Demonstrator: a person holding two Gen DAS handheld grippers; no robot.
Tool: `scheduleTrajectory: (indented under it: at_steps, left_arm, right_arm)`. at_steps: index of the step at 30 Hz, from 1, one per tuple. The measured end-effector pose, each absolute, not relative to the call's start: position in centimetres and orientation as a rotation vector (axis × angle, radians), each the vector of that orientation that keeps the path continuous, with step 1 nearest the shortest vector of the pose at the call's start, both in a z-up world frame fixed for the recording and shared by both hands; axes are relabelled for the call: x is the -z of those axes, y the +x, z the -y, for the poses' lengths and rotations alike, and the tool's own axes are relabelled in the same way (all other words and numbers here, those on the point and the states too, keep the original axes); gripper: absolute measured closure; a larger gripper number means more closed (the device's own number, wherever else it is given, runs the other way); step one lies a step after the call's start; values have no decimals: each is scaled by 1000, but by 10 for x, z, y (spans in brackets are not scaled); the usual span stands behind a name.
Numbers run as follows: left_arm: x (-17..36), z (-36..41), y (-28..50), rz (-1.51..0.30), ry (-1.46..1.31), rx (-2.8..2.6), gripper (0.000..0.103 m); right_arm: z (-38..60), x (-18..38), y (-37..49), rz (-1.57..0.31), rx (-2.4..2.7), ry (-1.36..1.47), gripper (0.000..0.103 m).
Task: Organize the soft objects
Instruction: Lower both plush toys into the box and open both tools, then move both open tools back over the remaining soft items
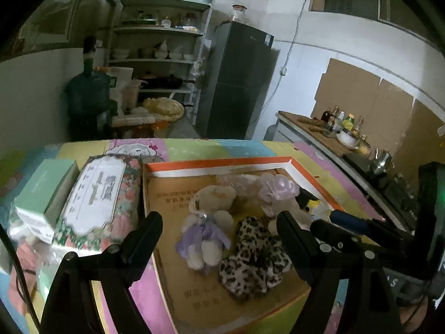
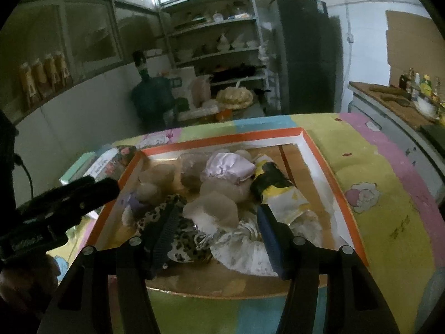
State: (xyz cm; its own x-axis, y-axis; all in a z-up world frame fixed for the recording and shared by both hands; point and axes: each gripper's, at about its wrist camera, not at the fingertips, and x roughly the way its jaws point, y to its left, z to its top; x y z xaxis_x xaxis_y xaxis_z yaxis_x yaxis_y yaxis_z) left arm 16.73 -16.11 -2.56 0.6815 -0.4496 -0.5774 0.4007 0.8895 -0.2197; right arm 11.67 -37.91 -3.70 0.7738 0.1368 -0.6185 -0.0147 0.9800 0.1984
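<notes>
Left wrist view: left gripper (image 1: 219, 232) wide open, empty, above teddy bear (image 1: 207, 217) in box (image 1: 222, 164); right gripper (image 2: 219, 231) half-open, empty.

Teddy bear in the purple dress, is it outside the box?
No, the teddy bear lies inside the orange-rimmed box, next to a leopard-print toy.

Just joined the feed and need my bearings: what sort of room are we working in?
Most likely a home kitchen: a shelf rack stacked with bowls and pots, a dark fridge, and a counter with sauce bottles.
</notes>
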Motion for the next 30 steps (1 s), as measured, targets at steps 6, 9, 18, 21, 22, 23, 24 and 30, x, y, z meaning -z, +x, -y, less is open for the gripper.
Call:
scheduleTrajectory:
  at_steps: [6, 9, 18, 21, 22, 23, 24, 30]
  left_arm:
    - [28, 145, 146, -638, -32, 423, 19]
    - [24, 133, 134, -608, -11, 384, 19]
    - [16, 100, 112, -574, 8, 287, 19]
    - [15, 92, 106, -575, 5, 276, 19]
    - [15, 90, 105, -574, 3, 273, 19]
    - [15, 86, 103, -572, 2, 267, 19]
    - [15, 82, 102, -570, 1, 262, 19]
    - [14, 62, 97, -558, -12, 240, 19]
  right_arm:
    - [361, 30, 100, -643, -79, 185, 42]
    - [351, 26, 91, -624, -84, 181, 42]
    - [319, 20, 71, -595, -114, 171, 42]
    - [312, 20, 68, -599, -125, 175, 42]
    - [309, 20, 68, -599, -128, 175, 42]
    - [306, 20, 67, -599, -130, 174, 42]
    - [303, 19, 67, -598, -133, 173, 42]
    - [281, 17, 64, -594, -154, 155, 42]
